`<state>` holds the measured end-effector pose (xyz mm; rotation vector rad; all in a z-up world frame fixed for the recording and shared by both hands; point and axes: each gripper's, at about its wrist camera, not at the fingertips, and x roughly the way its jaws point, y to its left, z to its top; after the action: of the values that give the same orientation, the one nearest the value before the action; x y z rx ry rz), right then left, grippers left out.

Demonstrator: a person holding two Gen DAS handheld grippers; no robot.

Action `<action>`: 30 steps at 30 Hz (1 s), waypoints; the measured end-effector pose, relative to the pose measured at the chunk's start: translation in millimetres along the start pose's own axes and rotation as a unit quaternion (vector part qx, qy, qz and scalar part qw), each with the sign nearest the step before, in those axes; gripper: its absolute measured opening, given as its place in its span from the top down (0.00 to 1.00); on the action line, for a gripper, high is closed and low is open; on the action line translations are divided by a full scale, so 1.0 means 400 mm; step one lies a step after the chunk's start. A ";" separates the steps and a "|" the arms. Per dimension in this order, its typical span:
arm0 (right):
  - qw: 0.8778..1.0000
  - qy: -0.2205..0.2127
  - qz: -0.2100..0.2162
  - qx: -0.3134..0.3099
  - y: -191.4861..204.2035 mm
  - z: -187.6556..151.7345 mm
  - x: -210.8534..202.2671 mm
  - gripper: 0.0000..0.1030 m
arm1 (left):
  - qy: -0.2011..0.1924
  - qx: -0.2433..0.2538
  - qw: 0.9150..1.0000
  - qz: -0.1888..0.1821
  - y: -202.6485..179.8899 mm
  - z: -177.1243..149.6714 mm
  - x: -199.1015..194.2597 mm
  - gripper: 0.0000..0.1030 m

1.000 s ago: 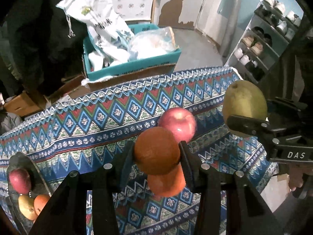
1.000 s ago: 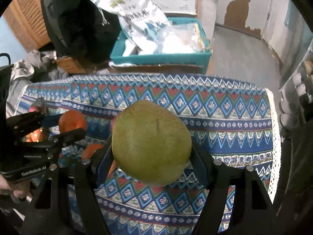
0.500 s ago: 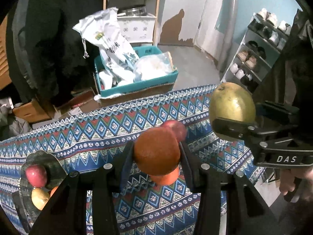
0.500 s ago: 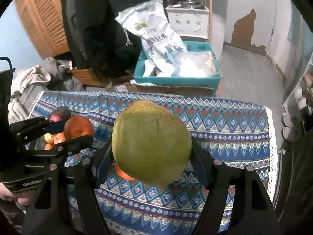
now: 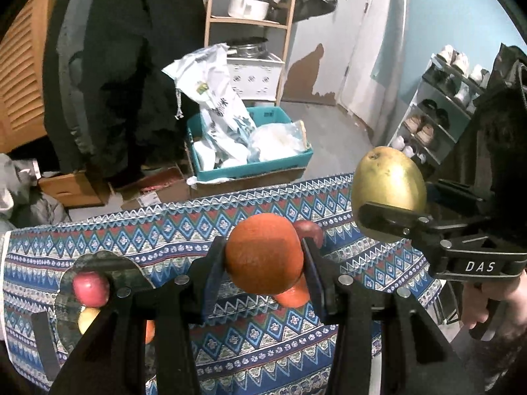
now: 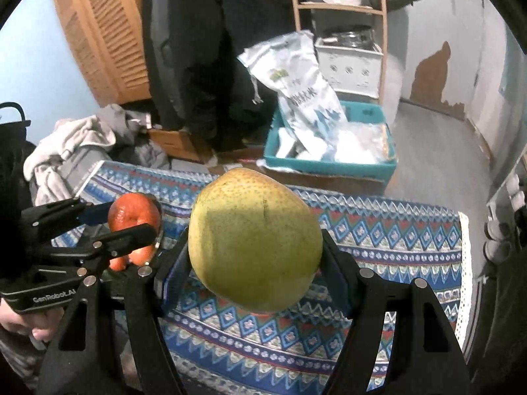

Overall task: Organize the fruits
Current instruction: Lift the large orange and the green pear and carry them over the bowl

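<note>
My left gripper (image 5: 263, 260) is shut on an orange (image 5: 263, 256) and holds it high above the patterned tablecloth (image 5: 184, 230). My right gripper (image 6: 255, 256) is shut on a large yellow-green pear (image 6: 253, 237), also held up; the pear shows at the right in the left wrist view (image 5: 388, 191). The orange shows at the left in the right wrist view (image 6: 133, 214). A red apple (image 5: 309, 232) and another orange (image 5: 294, 294) lie on the cloth behind the held orange. A dark plate (image 5: 108, 263) at the left holds a red apple (image 5: 90, 288) and other fruit.
Beyond the table's far edge a teal box (image 5: 250, 168) with white bags sits on cardboard on the floor. A wooden shelf (image 5: 250, 33) and dark hanging coats (image 5: 131, 65) stand behind. A shoe rack (image 5: 438, 112) is at the right. Clothes (image 6: 82, 144) lie left.
Both grippers have risen with their fruit and tilted up, so the table looks smaller and lower and more of the room shows. Both grips stay shut.
</note>
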<state>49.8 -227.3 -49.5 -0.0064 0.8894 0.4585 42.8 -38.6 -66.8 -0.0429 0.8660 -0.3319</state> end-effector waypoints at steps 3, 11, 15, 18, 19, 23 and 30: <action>1.000 -0.006 0.008 -0.009 0.027 0.012 -0.010 0.30 | -0.006 -0.005 1.000 0.003 0.018 -0.005 -0.021 0.55; 0.999 -0.015 0.025 -0.025 0.092 0.039 -0.018 0.30 | -0.019 -0.025 0.999 0.013 0.082 -0.012 -0.070 0.55; 0.999 -0.011 0.037 -0.029 0.121 0.049 0.004 0.30 | -0.021 -0.032 0.999 0.018 0.108 -0.023 -0.081 0.55; 0.998 -0.005 0.045 -0.033 0.141 0.056 0.026 0.30 | -0.021 -0.041 0.999 0.021 0.136 -0.032 -0.088 0.55; 0.998 -0.004 0.048 -0.035 0.149 0.056 0.033 0.30 | -0.020 -0.043 0.999 0.022 0.148 -0.036 -0.090 0.55; 0.997 0.004 0.060 -0.042 0.184 0.065 0.065 0.30 | -0.020 -0.056 0.998 0.029 0.191 -0.049 -0.099 0.55; 0.995 0.020 0.080 -0.054 0.253 0.088 0.125 0.30 | -0.018 -0.084 0.995 0.043 0.270 -0.076 -0.112 0.55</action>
<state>63.6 -110.0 -46.1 -0.0434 0.9080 0.6581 22.2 80.4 -71.9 -0.1659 0.8549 -0.1763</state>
